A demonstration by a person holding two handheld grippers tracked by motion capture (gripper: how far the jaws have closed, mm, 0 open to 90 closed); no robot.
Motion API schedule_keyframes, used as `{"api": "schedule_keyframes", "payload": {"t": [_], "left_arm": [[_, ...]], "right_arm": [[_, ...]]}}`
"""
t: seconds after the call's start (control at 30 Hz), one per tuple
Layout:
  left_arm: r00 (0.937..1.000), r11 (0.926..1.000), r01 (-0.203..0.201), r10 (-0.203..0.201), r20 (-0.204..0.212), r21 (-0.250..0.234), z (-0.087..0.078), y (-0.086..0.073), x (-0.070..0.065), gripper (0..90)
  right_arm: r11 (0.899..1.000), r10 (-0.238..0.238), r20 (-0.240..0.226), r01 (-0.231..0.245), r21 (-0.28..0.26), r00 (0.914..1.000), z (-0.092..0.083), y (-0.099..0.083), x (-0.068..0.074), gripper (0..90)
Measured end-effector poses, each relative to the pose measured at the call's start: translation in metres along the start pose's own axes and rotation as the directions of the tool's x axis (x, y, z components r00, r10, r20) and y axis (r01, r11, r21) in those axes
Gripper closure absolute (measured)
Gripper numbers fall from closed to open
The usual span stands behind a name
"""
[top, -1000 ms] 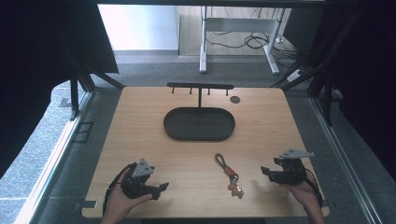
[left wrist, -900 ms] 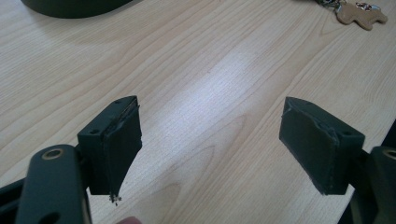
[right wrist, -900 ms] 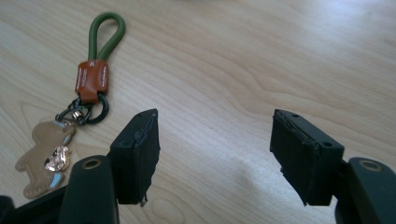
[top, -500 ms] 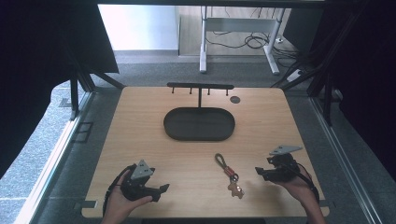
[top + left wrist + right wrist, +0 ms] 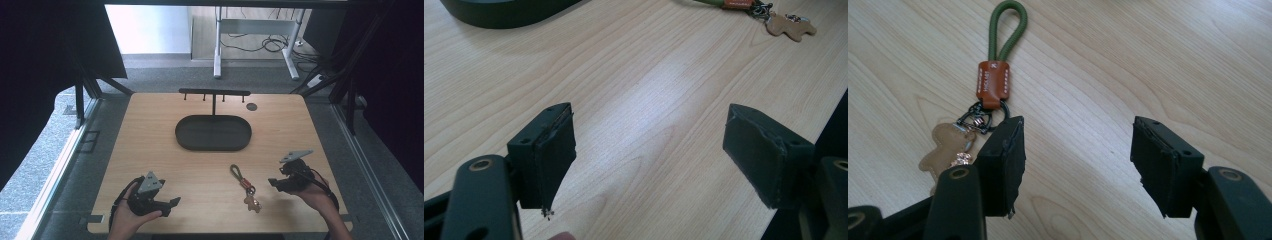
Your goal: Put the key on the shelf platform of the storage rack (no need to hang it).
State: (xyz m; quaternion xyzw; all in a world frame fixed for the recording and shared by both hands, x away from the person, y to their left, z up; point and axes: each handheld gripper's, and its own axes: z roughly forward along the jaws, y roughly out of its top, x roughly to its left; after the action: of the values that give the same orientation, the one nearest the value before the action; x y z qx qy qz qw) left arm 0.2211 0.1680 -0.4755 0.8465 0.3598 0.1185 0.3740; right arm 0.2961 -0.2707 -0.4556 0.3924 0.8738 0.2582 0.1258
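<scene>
On the near right of the surface (image 5: 150, 130), the right claw (image 5: 274, 183) stands open with nothing between its jaws, which have just been closing. Just beside its left jaw lies the keychain (image 5: 993, 85), green loop pointing away, brown tag and bear charm (image 5: 945, 147) flat on the wood. The left claw (image 5: 172, 204), also open and empty, rests near left. Beyond sits the dark oval tray (image 5: 213, 133).

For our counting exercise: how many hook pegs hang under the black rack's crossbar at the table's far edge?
4, as far as the high view shows: the pegs sit spaced along the crossbar, behind the dark oval tray. They are tiny, so another could be hidden.
</scene>
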Motion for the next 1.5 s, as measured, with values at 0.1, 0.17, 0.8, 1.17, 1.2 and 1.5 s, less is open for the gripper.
{"api": "schedule_keyframes", "payload": {"t": [0.1, 0.17, 0.8, 1.17, 1.2, 1.5], "left_arm": [[1.0, 1.0, -0.004, 0.004, -0.001, -0.001, 0.0, 0.001, -0.001, 21.6], [1.0, 1.0, -0.003, 0.003, -0.002, -0.004, -0.001, 0.001, -0.002, 21.6], [0.9996, 0.9996, -0.026, 0.026, 0.007, 0.004, 0.001, 0.002, -0.004, 21.6], [0.9995, 0.9996, -0.029, 0.029, 0.01, 0.005, 0.002, 0.002, -0.005, 21.6], [0.9995, 0.9995, -0.029, 0.029, 0.011, 0.008, 0.002, 0.002, -0.005, 21.6], [0.9995, 0.9995, -0.029, 0.029, 0.012, 0.01, 0.003, 0.001, -0.004, 21.6]], "right_arm": [[1.0, -0.008, -0.008, 0.008, 0.003, 0.9999, 0.002, 0.003, 0.002, 40.4], [1.0, -0.02, -0.017, 0.021, 0.005, 0.9997, 0.003, 0.006, 0.004, 41.2], [0.997, -0.078, -0.051, 0.08, 0.024, 0.9956, 0.017, 0.032, 0.028, 44.1], [0.993, -0.104, -0.065, 0.107, 0.041, 0.9925, 0.026, 0.041, 0.038, 44.5], [0.993, -0.102, -0.066, 0.105, 0.044, 0.9926, 0.027, 0.041, 0.039, 44.5], [0.991, -0.118, -0.086, 0.123, 0.058, 0.9894, 0.036, 0.045, 0.045, 44.5]]}}
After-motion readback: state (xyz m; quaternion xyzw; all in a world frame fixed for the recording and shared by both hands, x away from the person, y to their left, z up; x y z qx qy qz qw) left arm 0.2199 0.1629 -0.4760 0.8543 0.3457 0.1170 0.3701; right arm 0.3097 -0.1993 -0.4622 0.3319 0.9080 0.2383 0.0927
